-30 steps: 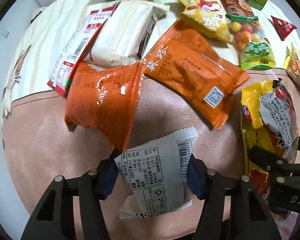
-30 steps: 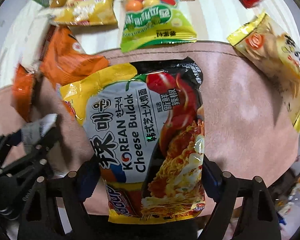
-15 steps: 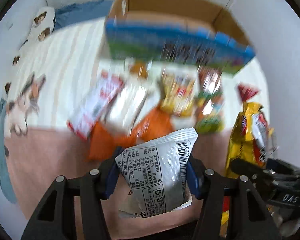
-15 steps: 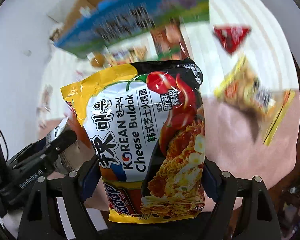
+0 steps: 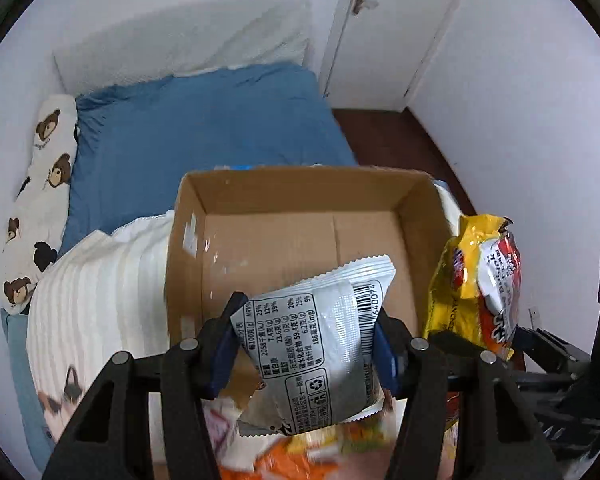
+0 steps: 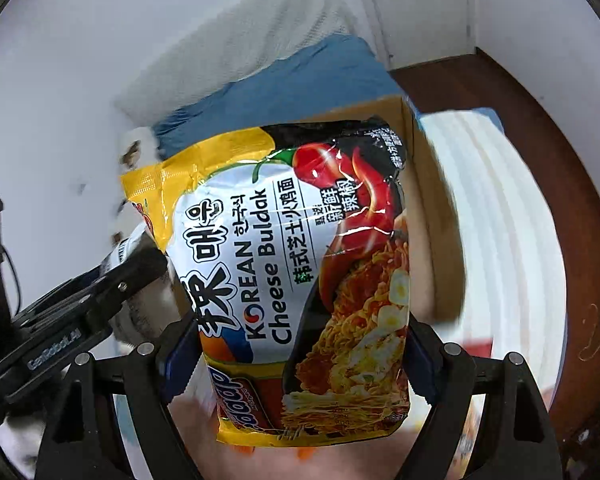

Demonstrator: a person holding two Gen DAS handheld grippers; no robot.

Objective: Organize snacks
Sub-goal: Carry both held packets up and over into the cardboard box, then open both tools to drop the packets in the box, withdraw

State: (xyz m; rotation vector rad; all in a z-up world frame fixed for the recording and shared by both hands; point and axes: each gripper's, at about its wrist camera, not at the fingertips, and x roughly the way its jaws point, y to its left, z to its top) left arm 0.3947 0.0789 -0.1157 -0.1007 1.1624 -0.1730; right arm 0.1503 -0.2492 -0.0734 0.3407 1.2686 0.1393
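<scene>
Bed (image 5: 204, 128) with blue sheet fills far side, striped white blanket (image 5: 100, 280) nearer. Open cardboard box (image 5: 300, 220) sits on blanket, centre, bare inside. My right tongs (image 6: 304, 356) clamped on big yellow Cheese Buldak noodle pack (image 6: 292, 264), held near box's right wall. My left tongs (image 5: 304, 344) clamped on small silver snack packet (image 5: 320, 336), over box's near edge.

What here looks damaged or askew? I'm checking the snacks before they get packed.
Nothing looks torn or spilled. The silver snack packet hangs tilted in the left gripper, and the noodle packet is creased in the right gripper. The cardboard box sits open and looks empty, on a striped blanket.
</scene>
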